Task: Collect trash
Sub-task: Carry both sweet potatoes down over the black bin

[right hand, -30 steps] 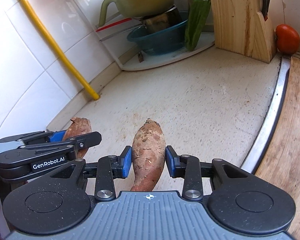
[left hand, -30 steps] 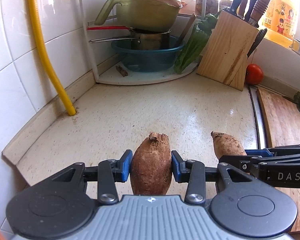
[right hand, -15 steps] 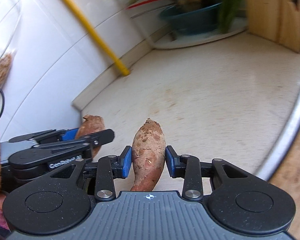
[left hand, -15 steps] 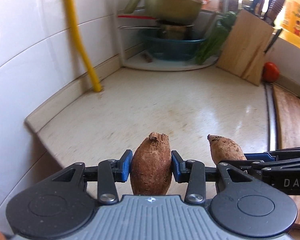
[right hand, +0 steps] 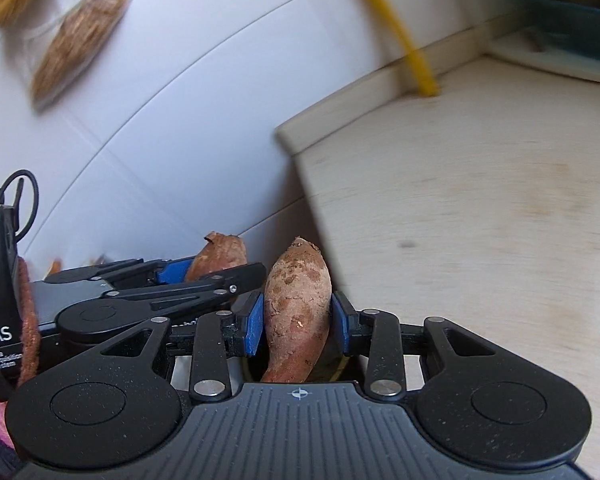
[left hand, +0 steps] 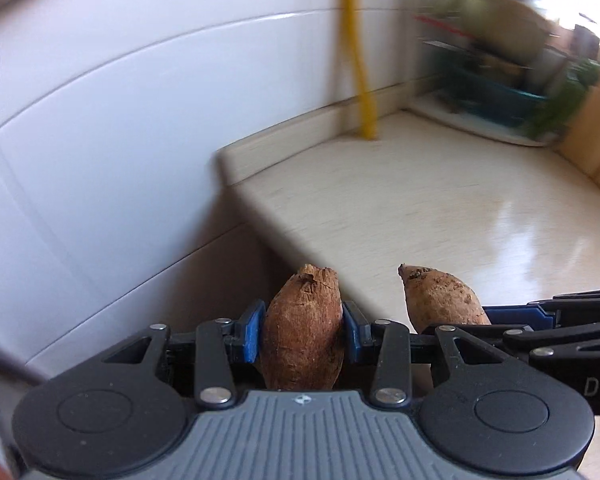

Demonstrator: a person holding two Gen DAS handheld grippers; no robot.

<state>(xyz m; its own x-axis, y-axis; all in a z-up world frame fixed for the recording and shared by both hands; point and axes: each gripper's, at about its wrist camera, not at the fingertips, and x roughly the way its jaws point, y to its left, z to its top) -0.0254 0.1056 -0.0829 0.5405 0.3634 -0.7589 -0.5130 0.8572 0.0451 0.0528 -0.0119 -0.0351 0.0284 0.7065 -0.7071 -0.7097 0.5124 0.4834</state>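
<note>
Both tools are loaded: left tool (left hand: pixel 303 332) clamps a stubby sweet potato (left hand: pixel 302 332), right tool (right hand: pixel 297 322) a longer sweet potato (right hand: pixel 296 312), long axes pointing forward, side by side past the surface (left hand: pixel 440 208) edge.

1. "DA", cut off by the frame edge, stands in pale letters on the right gripper (left hand: pixel 512 316) body, right of the left jaws.
2. "DAS", its D half cut, stands on the left gripper (right hand: pixel 204 266) body, left of the right jaws; the smaller print beneath is unreadable.
</note>
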